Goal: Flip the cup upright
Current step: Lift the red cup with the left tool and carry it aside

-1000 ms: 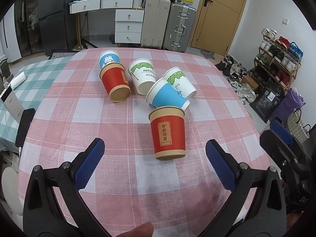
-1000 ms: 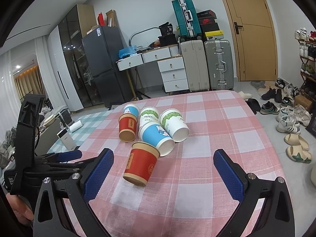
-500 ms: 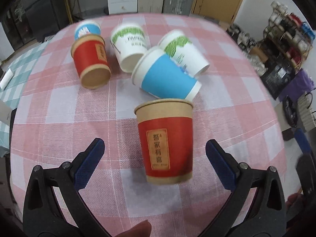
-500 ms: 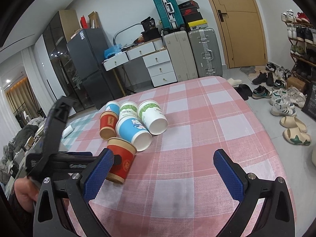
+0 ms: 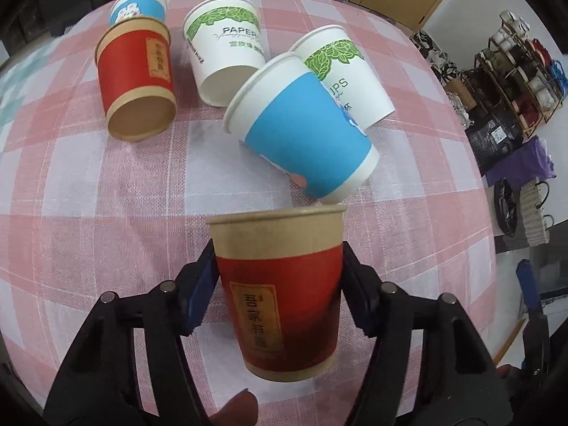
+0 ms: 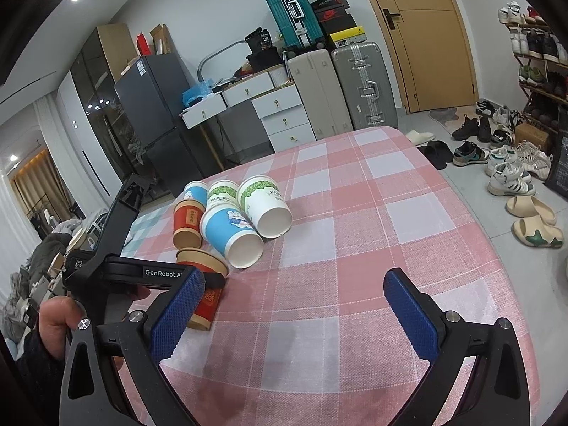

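Red cup (image 5: 280,305) now clamped in left gripper (image 5: 278,277), pads on both sides, near table (image 5: 106,184) edge. 1 s ago gripper wide apart, cup far off. So grab done; flip comes next, I think. Cup w/ rim facing away, bottom toward camera. Can't tell if lifted yet. Right gripper (image 6: 291,316) apart, holds nothing. Other cups: blue cup (image 5: 305,131) just beside, rest lying behind. Far rim inside hidden.

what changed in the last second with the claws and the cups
The left claw moved forward to the nearest red cup and closed on its sides; a second ago it was open and short of it. The right claw stayed open over the tablecloth. The other cups kept their places.
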`<action>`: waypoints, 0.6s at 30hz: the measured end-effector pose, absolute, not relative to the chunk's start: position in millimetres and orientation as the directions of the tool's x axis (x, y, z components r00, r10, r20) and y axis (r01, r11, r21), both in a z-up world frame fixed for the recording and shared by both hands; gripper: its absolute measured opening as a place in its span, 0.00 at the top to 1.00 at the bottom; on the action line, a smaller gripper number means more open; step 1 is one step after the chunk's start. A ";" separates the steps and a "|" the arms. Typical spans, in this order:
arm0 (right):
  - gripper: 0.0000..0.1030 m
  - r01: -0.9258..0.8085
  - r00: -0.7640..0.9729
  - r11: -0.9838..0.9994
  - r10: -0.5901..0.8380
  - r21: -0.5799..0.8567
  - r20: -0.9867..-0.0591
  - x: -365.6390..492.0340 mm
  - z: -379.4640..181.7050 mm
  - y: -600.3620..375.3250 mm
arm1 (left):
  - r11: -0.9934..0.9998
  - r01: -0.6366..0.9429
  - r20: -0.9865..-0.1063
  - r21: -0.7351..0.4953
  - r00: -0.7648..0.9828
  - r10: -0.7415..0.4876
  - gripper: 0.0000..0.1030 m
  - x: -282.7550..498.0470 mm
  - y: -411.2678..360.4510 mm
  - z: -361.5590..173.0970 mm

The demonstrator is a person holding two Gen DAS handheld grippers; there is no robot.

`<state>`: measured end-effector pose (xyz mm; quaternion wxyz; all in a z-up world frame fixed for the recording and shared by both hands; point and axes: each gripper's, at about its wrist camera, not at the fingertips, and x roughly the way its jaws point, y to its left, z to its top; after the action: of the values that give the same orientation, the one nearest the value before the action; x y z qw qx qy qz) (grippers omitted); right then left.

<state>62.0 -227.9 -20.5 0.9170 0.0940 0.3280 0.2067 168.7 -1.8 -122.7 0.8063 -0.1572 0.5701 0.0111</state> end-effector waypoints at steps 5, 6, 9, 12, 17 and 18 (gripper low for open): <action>0.00 -0.330 0.703 0.893 0.448 0.305 -0.552 50.0 -11.8 -223.3 | 0.948 -0.188 -0.920 -0.255 0.348 -0.179 0.41 153.3 1.0 -112.7; 0.00 -0.340 0.705 0.892 0.451 0.297 -0.547 45.2 -8.2 -220.5 | 0.950 -0.182 -0.922 -0.252 0.343 -0.179 0.41 147.7 0.5 -110.0; 0.00 -0.364 0.714 0.888 0.459 0.280 -0.529 32.8 -0.2 -212.9 | 0.951 -0.178 -0.927 -0.251 0.327 -0.183 0.41 131.9 1.6 -102.6; 0.00 -0.380 0.708 0.877 0.481 0.294 -0.518 22.5 3.6 -206.7 | 0.950 -0.190 -0.925 -0.249 0.338 -0.174 0.41 104.5 7.4 -92.2; 0.00 -0.403 0.686 0.869 0.495 0.289 -0.533 9.5 5.5 -190.8 | 0.944 -0.222 -0.925 -0.245 0.344 -0.159 0.41 53.9 22.5 -88.5; 0.00 -0.408 0.683 0.866 0.500 0.289 -0.533 6.1 5.8 -187.7 | 0.942 -0.232 -0.928 -0.241 0.341 -0.153 0.41 42.8 28.4 -89.1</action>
<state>6.1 -187.7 5.8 0.9143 0.0735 0.3115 0.2484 42.8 28.4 -89.1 0.8013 -0.1680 0.5737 0.0245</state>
